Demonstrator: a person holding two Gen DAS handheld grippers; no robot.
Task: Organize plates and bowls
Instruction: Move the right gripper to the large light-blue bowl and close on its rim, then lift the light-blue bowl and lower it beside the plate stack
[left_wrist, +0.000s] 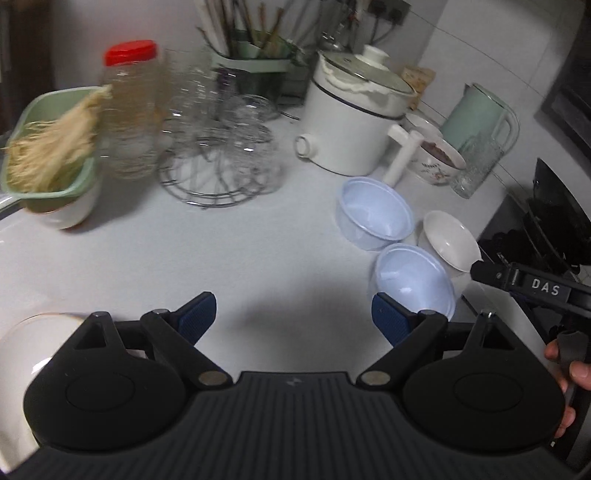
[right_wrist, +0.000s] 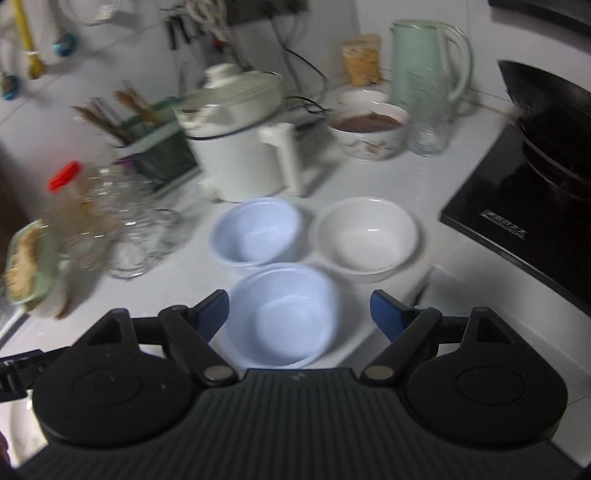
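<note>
The right gripper (right_wrist: 299, 310) stands wide open with nothing between its blue pads (right_wrist: 386, 314), low in the frame just above the near blue bowl (right_wrist: 284, 317), which sits between the spread fingers at the lower middle. Just beyond it, at the centre of the right wrist view, a second blue bowl (right_wrist: 258, 230) and a white bowl (right_wrist: 367, 238) stand side by side on the white table (right_wrist: 155, 291), all three close together. Behind them, toward the top of the frame, are a white cooker (right_wrist: 240, 147) with a lid, a patterned bowl (right_wrist: 369, 133) holding something brown, a drinking glass (right_wrist: 428, 122) and a pale green kettle (right_wrist: 424, 62). A black stove (right_wrist: 517, 229) with a dark pan (right_wrist: 550, 122) fills the right edge.

The left gripper (left_wrist: 293, 317) is likewise wide open and empty, hovering over bare table at the lower middle of its view. The same three bowls lie to its right, the nearest blue one just beside its right pad. At the lower left edge part of a white dish (left_wrist: 22, 350) shows behind the gripper. At the upper left are a green basket (left_wrist: 51, 151) of noodles resting on a bowl, a red-capped jar (left_wrist: 129, 110) and a wire rack (left_wrist: 221, 158), all blurred.
</note>
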